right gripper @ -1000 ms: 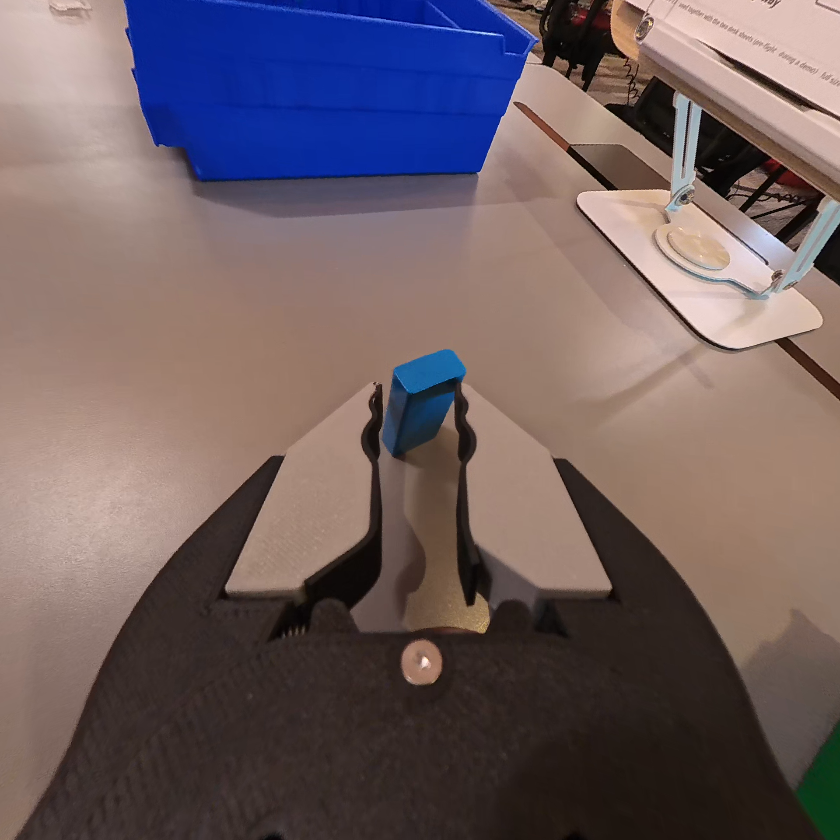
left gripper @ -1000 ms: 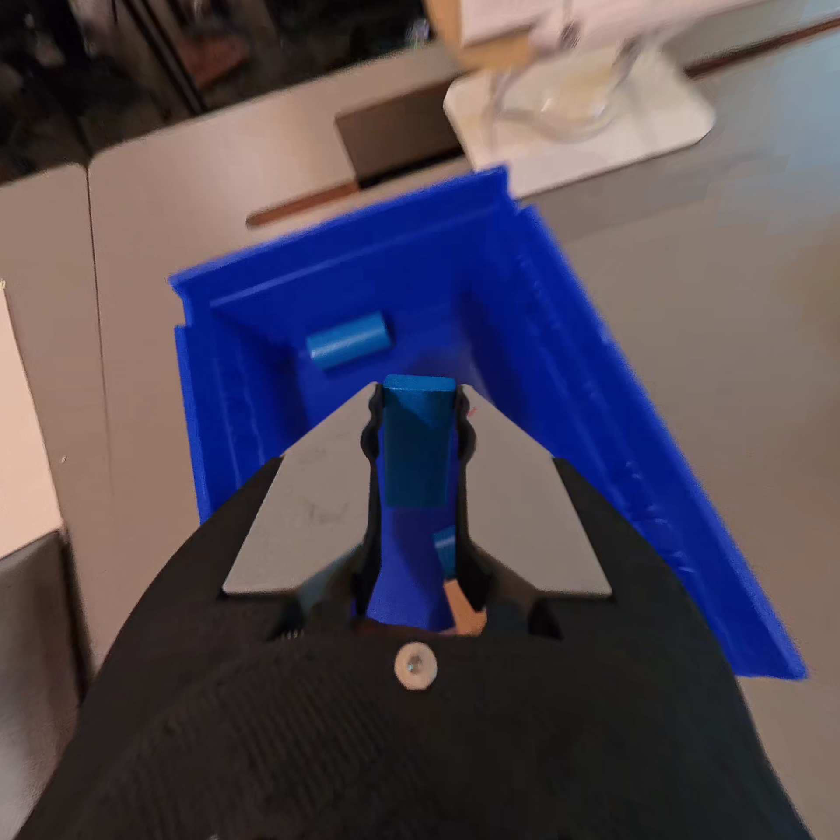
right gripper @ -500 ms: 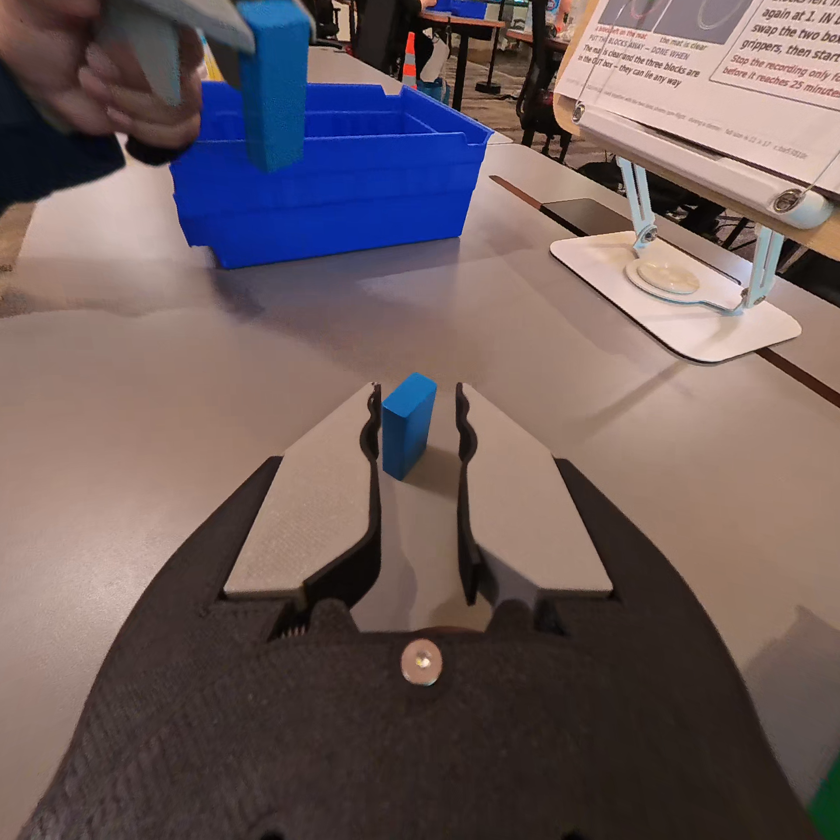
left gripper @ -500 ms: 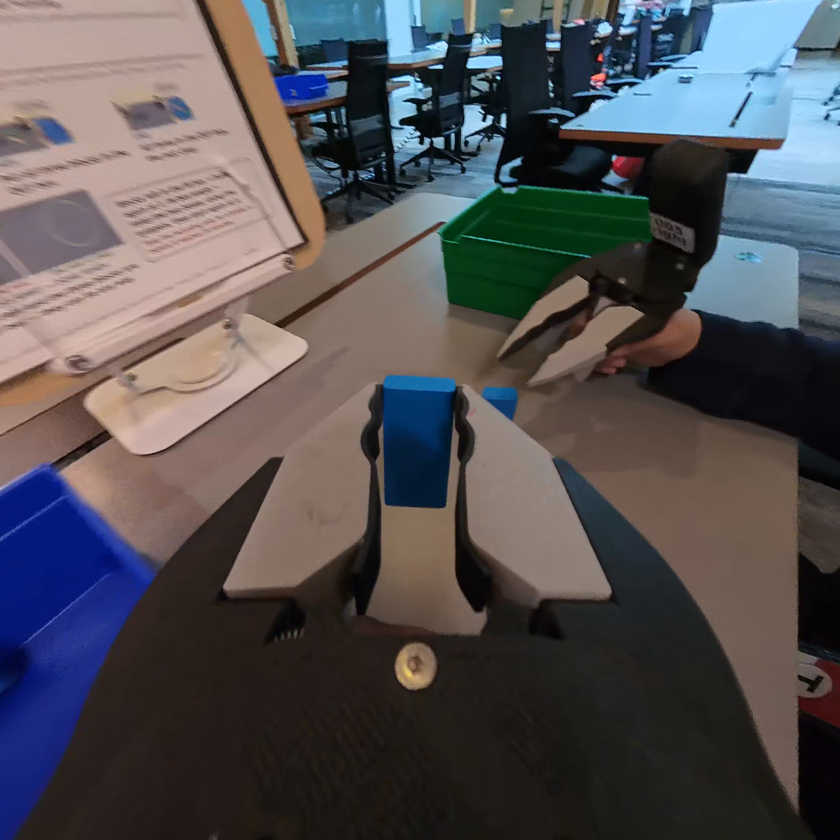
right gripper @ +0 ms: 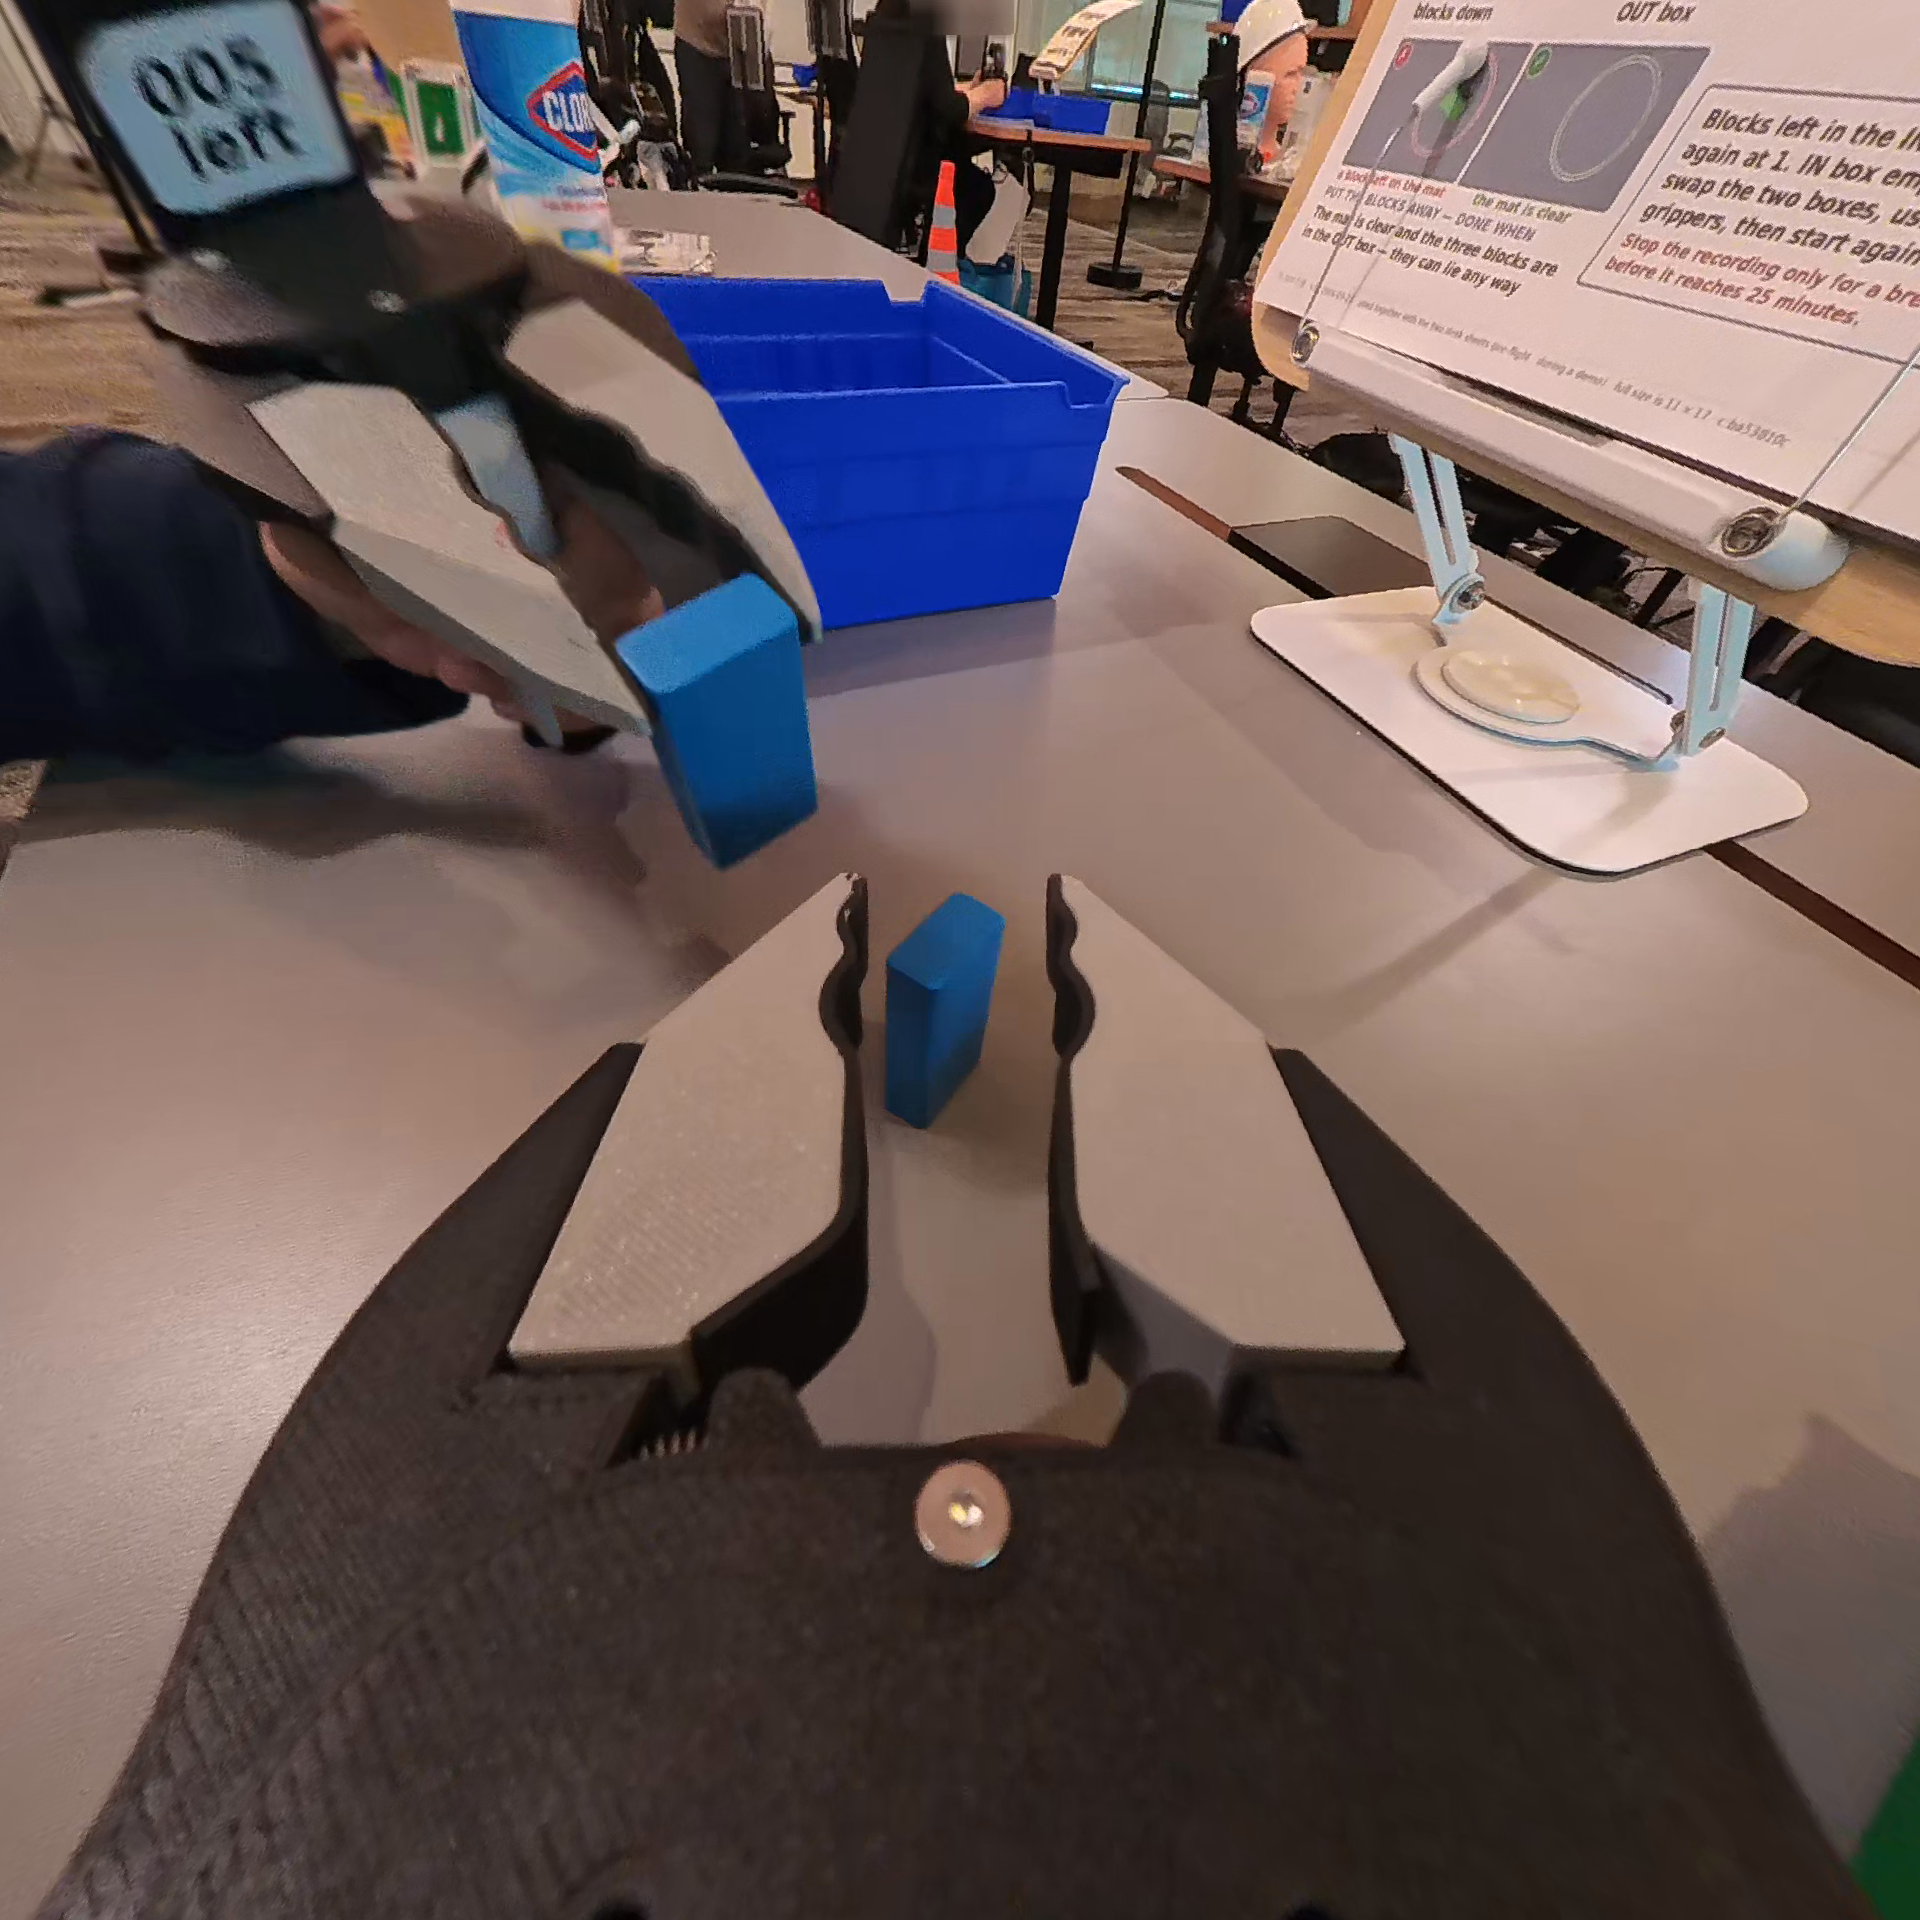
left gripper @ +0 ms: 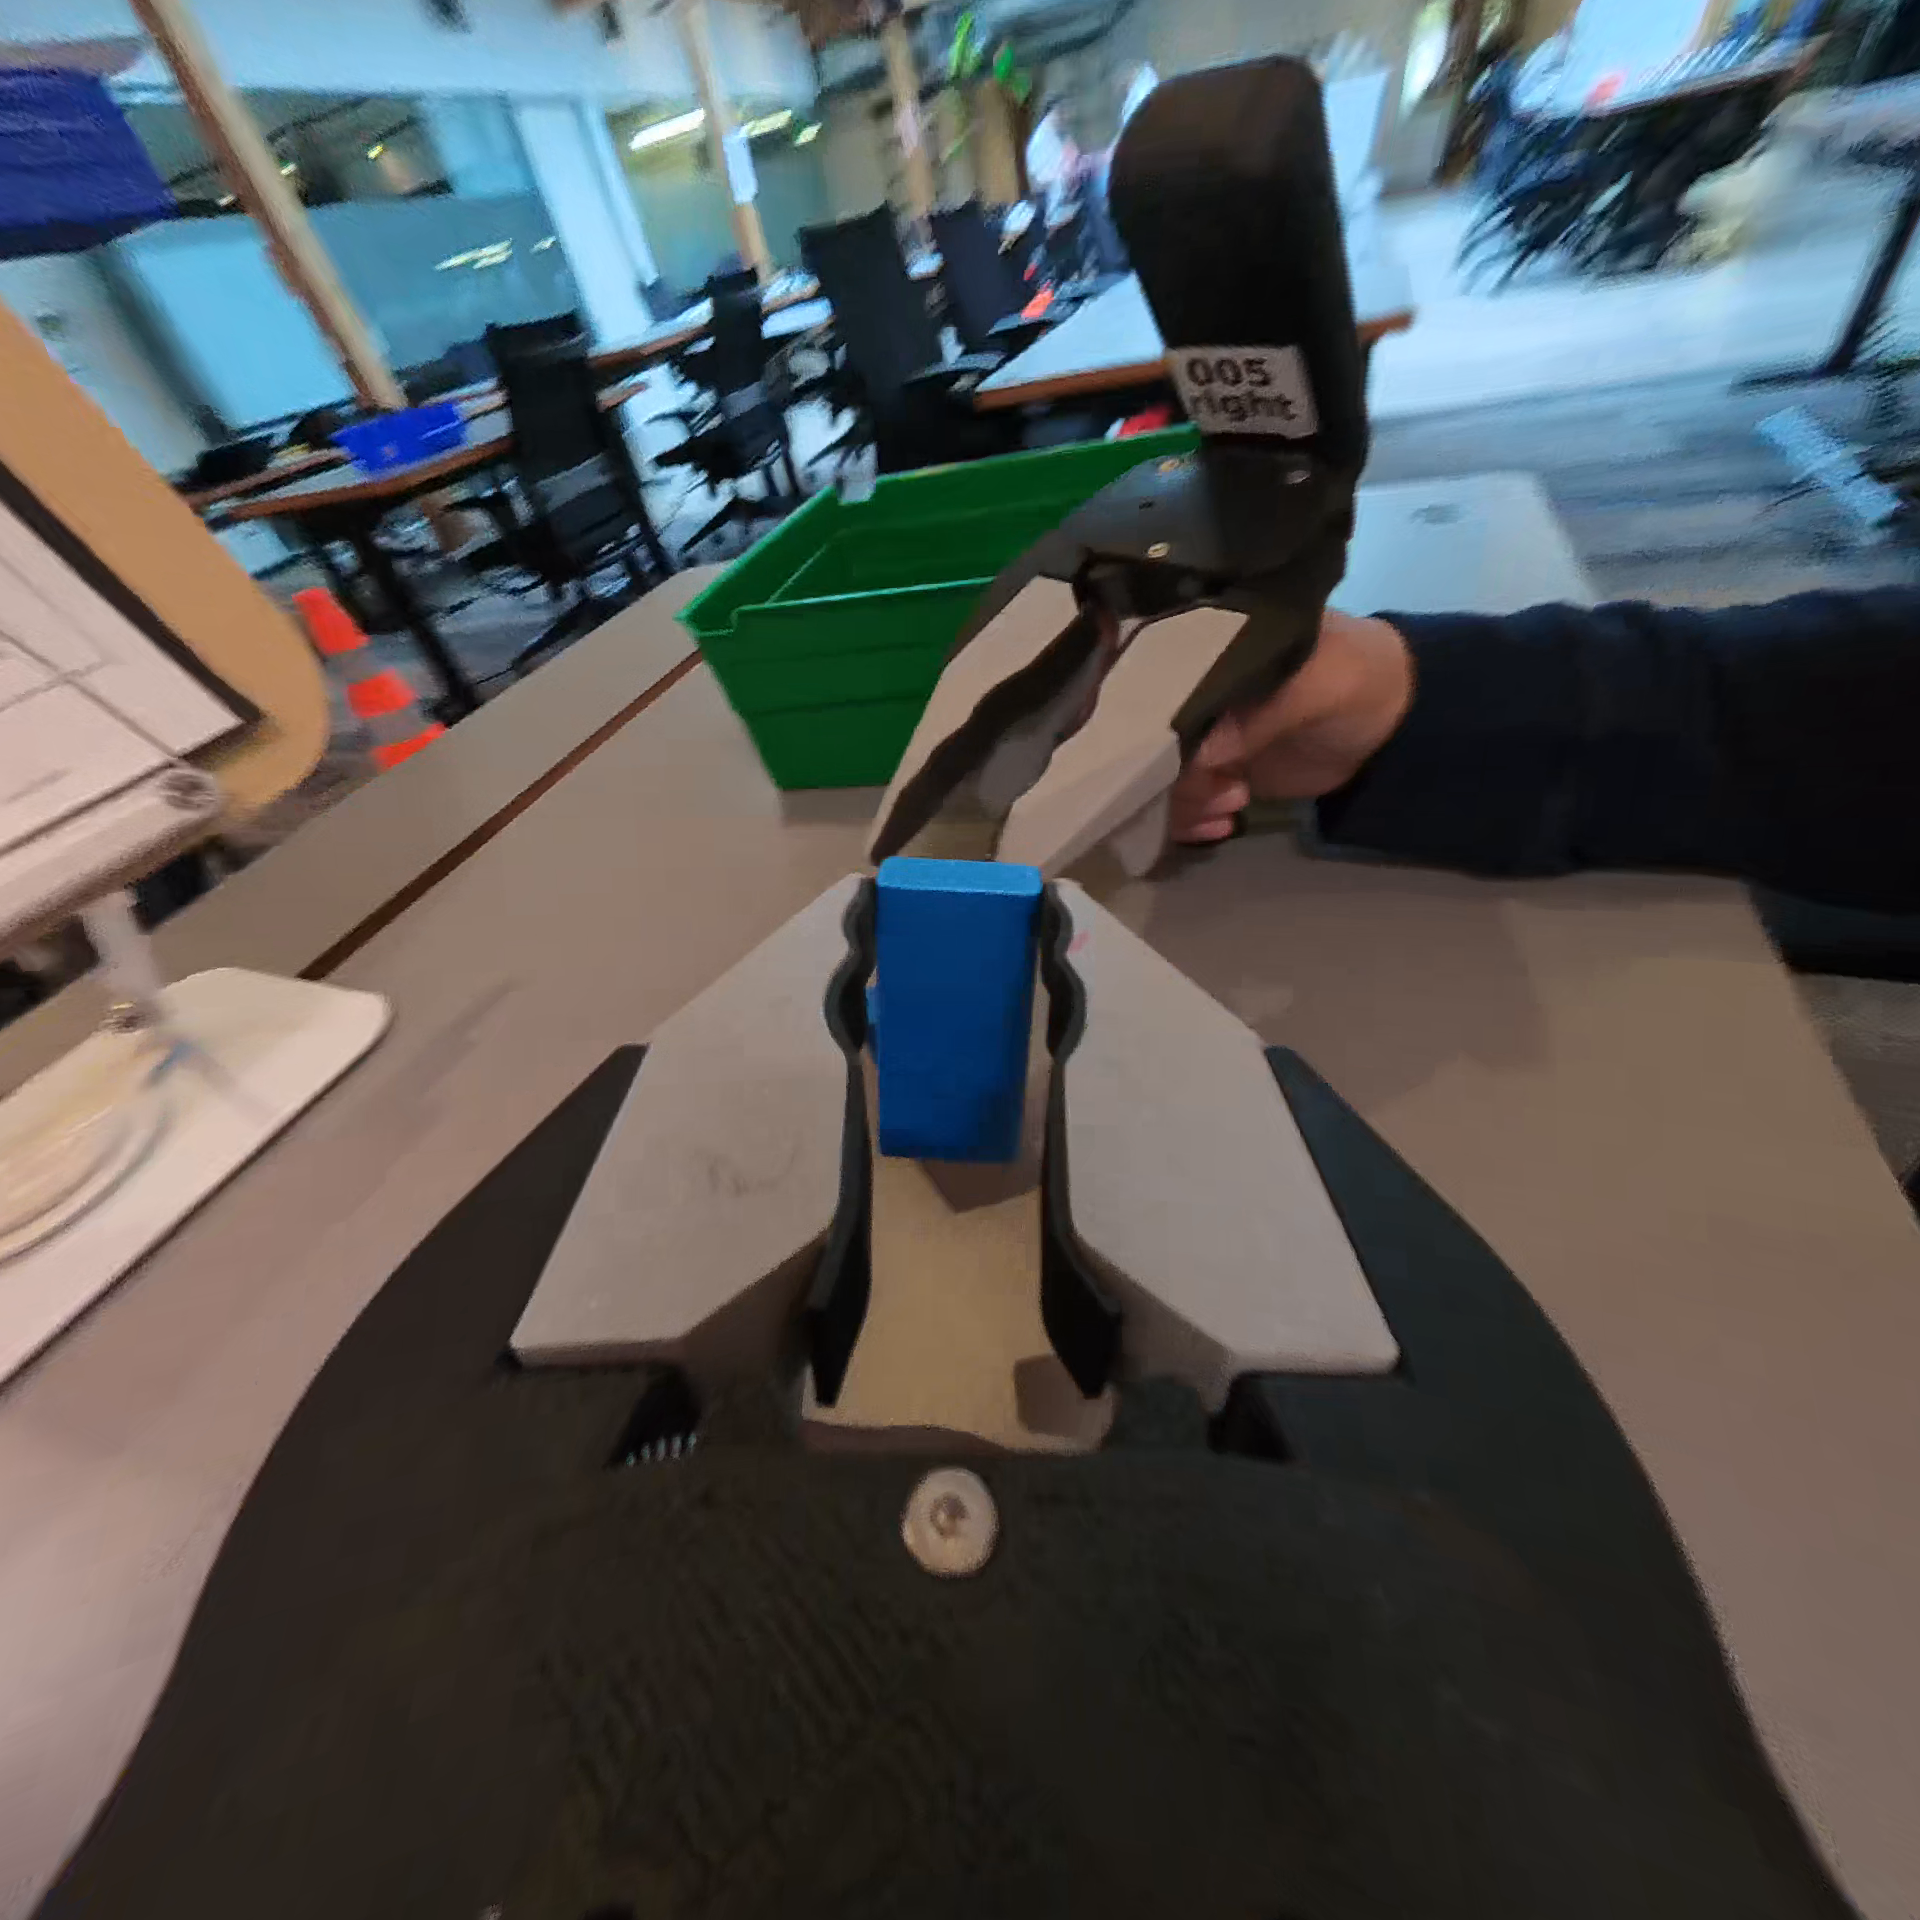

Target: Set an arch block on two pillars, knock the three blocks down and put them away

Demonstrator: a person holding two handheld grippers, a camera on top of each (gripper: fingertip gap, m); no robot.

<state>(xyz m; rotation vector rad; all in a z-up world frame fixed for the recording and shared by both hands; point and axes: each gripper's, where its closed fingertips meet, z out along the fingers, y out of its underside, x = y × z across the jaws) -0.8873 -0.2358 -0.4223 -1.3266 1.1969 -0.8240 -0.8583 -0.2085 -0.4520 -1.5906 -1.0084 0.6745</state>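
Observation:
My left gripper [left gripper: 956, 935] is shut on a blue pillar block [left gripper: 951, 1029], both pads pressed on its sides. The right wrist view shows it [right gripper: 727, 665] holding that block [right gripper: 727, 727] tilted, just above the table. My right gripper [right gripper: 956, 894] is open. A second blue pillar block [right gripper: 940, 1023] stands upright on the grey table [right gripper: 312, 1039] between its fingers, with a gap on each side. In the left wrist view the right gripper [left gripper: 1008, 831] sits just beyond my held block, which hides most of the standing pillar.
A blue bin [right gripper: 914, 499] stands at the back of the table behind the left gripper. A green bin [left gripper: 852, 665] stands behind the right gripper. A white-based document stand [right gripper: 1538, 727] occupies the right side. A person's sleeved arms hold both grippers. My right fingertips sit around 6 centimetres from my left ones.
My left gripper carried its blue block from over the blue bin to close beside the standing pillar. My right gripper let go of the other pillar, left it upright and drew back slightly.

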